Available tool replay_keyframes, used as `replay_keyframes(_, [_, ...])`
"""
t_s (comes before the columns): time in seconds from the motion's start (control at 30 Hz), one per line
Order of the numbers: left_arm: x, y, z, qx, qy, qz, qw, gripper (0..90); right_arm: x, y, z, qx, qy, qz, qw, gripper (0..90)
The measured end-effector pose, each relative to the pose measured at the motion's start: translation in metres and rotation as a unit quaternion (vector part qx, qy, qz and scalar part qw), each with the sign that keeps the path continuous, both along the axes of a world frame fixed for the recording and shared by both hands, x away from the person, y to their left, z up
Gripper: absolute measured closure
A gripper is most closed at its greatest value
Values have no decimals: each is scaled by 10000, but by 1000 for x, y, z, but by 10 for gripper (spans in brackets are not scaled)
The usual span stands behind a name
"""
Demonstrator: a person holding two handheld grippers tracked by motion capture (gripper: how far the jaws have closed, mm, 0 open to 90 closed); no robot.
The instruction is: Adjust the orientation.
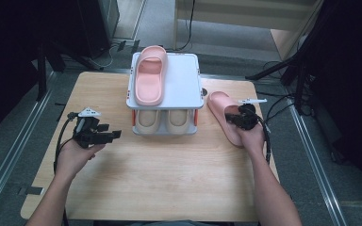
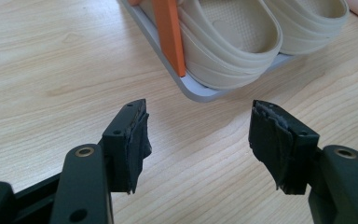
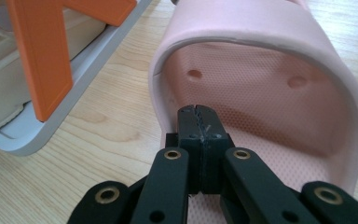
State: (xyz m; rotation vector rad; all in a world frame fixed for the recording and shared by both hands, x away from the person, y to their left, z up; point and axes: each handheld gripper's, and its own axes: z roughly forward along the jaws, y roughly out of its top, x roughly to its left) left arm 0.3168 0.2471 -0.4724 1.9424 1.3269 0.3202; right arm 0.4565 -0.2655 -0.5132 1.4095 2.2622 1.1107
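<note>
Black tongs (image 2: 198,140), brass-ringed screw holes, trailing black cables, bare forearms

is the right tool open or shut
Shut. In the right gripper view the right tool has its jaws pressed together with nothing between them, resting inside the pink slipper on the table.

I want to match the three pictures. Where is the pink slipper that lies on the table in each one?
High view: pink slipper at right of the shoe rack, under the right gripper.
Left gripper view: a pink sliver at the top right corner, probably its edge.
Right gripper view: fills the centre and right.
Shared landmark: the rack's orange post.
</note>
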Motion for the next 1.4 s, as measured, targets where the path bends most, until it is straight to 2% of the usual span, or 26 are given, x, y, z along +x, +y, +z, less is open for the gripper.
replay_keyframes(0.67, [2,1,-2,19,69,8,10000,374,-2,24,0,-61,-78,114,9999,885])
replay_keyframes(0.83, [3,2,-2,1,85,3,10000,375,-2,19,3,-2,-72,55,10000,869])
replay_keyframes(1.17, [10,3,-2,-66,129,-14,9999,376,-11,10,18,31,-241,70,9997,796])
replay_keyframes(1.27, [13,1,-4,-76,175,-51,9998,379,-14,7,21,-43,-269,68,9996,768])
replay_keyframes(1.33, [16,0,-4,-64,186,-53,9998,381,-18,5,22,-54,-393,49,9992,753])
replay_keyframes(1.4, [18,-1,-4,-62,195,-73,9998,381,-21,1,24,-33,-405,19,9992,739])
